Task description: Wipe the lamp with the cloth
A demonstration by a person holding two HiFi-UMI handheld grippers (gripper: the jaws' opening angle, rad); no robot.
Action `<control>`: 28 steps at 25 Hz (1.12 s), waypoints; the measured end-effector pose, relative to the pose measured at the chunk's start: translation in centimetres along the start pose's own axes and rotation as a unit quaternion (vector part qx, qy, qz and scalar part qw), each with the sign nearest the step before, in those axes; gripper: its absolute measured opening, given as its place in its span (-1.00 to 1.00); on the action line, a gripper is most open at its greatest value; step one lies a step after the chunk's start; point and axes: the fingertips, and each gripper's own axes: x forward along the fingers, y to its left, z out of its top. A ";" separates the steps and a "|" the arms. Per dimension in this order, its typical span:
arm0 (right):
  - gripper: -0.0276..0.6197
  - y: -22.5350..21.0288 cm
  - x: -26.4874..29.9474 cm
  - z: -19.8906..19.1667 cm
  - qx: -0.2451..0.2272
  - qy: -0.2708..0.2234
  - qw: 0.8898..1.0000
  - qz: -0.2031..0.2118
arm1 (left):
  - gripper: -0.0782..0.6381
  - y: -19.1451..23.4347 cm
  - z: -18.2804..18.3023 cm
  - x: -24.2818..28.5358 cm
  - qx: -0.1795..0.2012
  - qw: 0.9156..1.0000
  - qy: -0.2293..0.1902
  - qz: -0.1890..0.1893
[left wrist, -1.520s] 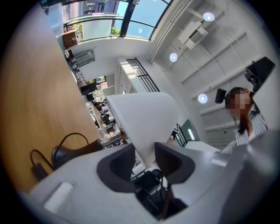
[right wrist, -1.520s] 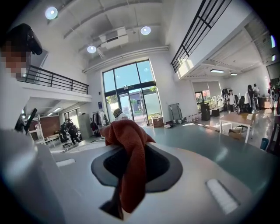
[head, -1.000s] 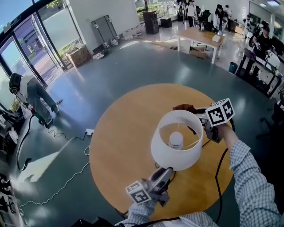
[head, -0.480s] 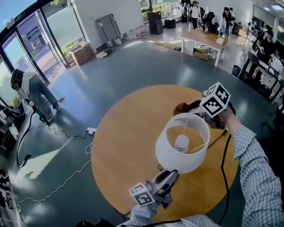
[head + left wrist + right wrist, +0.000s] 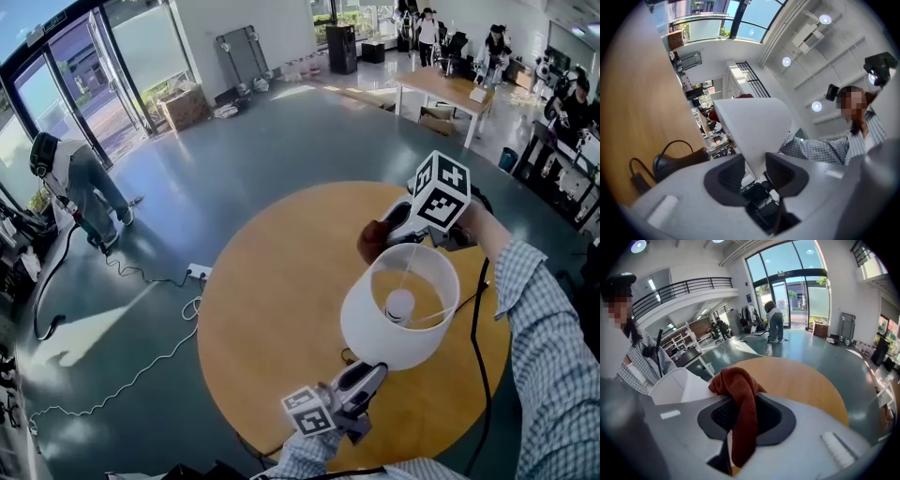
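A lamp with a white shade (image 5: 398, 305) stands on the round wooden table (image 5: 272, 309); its bulb (image 5: 400, 305) shows inside the shade. My left gripper (image 5: 370, 368) reaches up from the near side, and the shade's lower rim (image 5: 750, 126) sits pinched between its jaws (image 5: 754, 164). The dark lamp base (image 5: 670, 161) shows to the left of it. My right gripper (image 5: 386, 234) is shut on a rust-red cloth (image 5: 373, 242), which bunches at the shade's far upper rim. In the right gripper view the cloth (image 5: 740, 390) hangs between the jaws (image 5: 745, 404), next to the shade (image 5: 677, 383).
A black cable (image 5: 478, 309) runs across the table's right side. On the floor to the left lie a white power strip (image 5: 197, 273) and its cord. A person (image 5: 75, 183) bends over near the glass doors, and a wooden table (image 5: 450, 89) with people stands at the back.
My right gripper has rolled and moved with the cloth from behind the shade's right side up to its far rim. The left gripper has stayed on the shade.
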 end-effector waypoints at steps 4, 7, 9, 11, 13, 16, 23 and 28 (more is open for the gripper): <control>-0.64 1.6 0.6 1.6 -0.062 0.060 0.996 0.033 | -0.40 -0.1 0.0 0.0 0.001 1.000 0.001 -0.002; -0.64 2.9 1.0 2.3 -0.113 0.115 0.986 0.045 | -0.40 -0.2 -0.2 0.2 0.002 1.000 0.003 -0.003; -0.64 3.7 1.5 2.6 -0.148 0.150 0.976 0.048 | -0.40 -0.1 -0.3 0.3 0.000 1.000 0.005 -0.002; -0.64 4.5 2.2 3.0 -0.181 0.175 0.967 0.048 | -0.40 0.1 -0.3 0.1 -0.002 1.000 0.007 -0.002; -0.64 5.4 3.1 3.4 -0.218 0.197 0.955 0.043 | -0.40 0.3 -0.3 0.0 -0.003 1.000 0.007 -0.003; -0.64 7.0 3.9 4.3 -0.277 0.227 0.933 0.035 | -0.40 0.5 0.0 -0.3 -0.004 1.000 0.007 -0.005; -0.64 13.0 5.2 4.5 -0.420 0.285 0.861 0.018 | -0.40 0.5 -0.1 -0.1 -0.005 1.000 0.014 -0.005; -0.64 16.3 6.6 2.7 -0.531 0.319 0.785 -0.009 | -0.40 0.8 0.1 -0.1 -0.006 1.000 0.016 -0.004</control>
